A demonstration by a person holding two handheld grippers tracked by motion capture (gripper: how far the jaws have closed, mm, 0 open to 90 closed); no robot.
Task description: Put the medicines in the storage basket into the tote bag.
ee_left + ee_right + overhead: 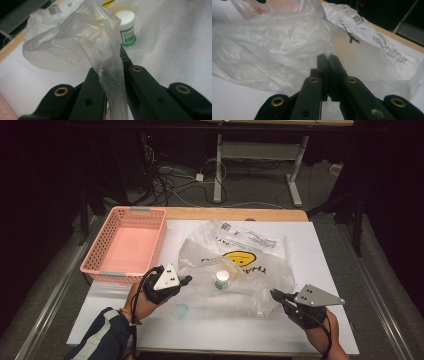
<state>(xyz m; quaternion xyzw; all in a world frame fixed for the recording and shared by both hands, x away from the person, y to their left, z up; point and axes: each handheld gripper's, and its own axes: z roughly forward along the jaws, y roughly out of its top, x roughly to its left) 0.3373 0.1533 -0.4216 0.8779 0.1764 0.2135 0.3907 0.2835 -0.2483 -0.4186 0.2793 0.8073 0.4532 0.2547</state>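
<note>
**Bag held at both edges, jar still inside**

The left gripper [187, 280] and right gripper [274, 293] each pinched the plastic bag [250, 265]. The small jar [222, 279] sat inside; beyond, the pink basket [152, 214] stood empty, so any unpacking remained.

Bright table [320, 260] amid dark surroundings — close views soft, perhaps slightly out of focus.

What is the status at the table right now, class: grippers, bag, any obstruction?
Left gripper shut on plastic bag. Right gripper shut on its other edge. Small white jar inside. Pink basket alongside, clear.
</note>
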